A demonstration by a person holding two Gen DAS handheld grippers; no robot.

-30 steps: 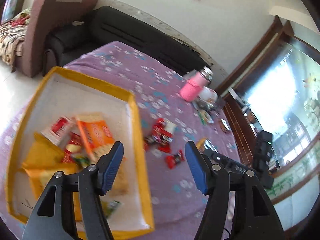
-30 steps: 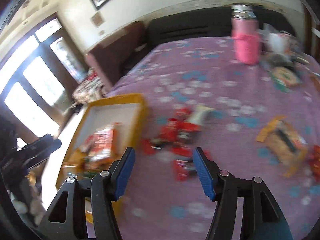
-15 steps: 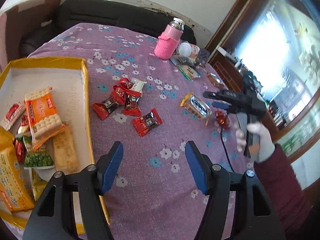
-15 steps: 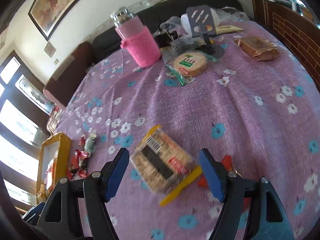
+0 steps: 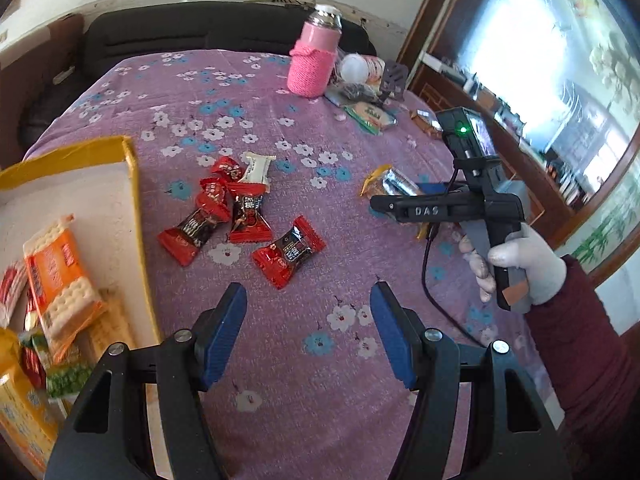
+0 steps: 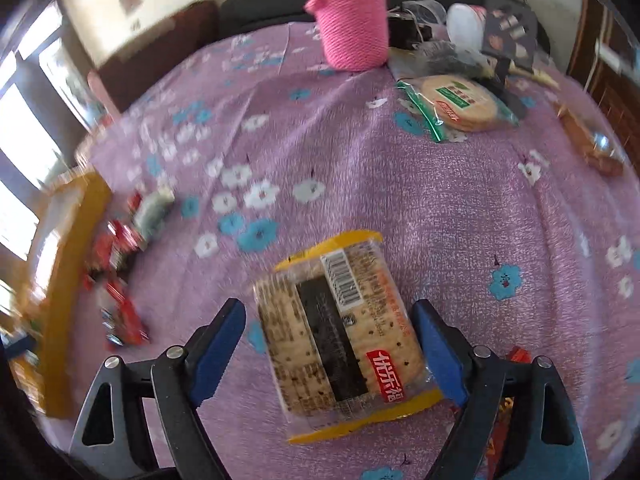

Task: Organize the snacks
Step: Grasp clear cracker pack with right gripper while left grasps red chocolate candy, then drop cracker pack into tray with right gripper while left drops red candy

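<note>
A yellow-edged cracker packet [image 6: 340,336] lies flat on the purple flowered cloth. My right gripper [image 6: 332,348] is open, its blue pads on either side of the packet, not closed on it. In the left wrist view the right gripper [image 5: 404,210] hovers over that packet [image 5: 390,184]. My left gripper [image 5: 308,332] is open and empty, just short of a red candy [image 5: 288,252]. Several more red candies [image 5: 216,212] and a white one [image 5: 256,170] lie beyond it. The yellow box [image 5: 134,200] at left holds several snack packets, including an orange cracker pack [image 5: 60,276].
A pink-sleeved flask [image 5: 316,60] stands at the table's far side with a round green-labelled cracker pack [image 6: 460,102] and clutter beside it. A brown wrapped snack [image 6: 588,140] lies at the right edge. A black sofa is behind the table.
My left gripper swung from above the box to the loose candies. My right gripper moved right and down, and the cracker packet now lies between its open pads.
</note>
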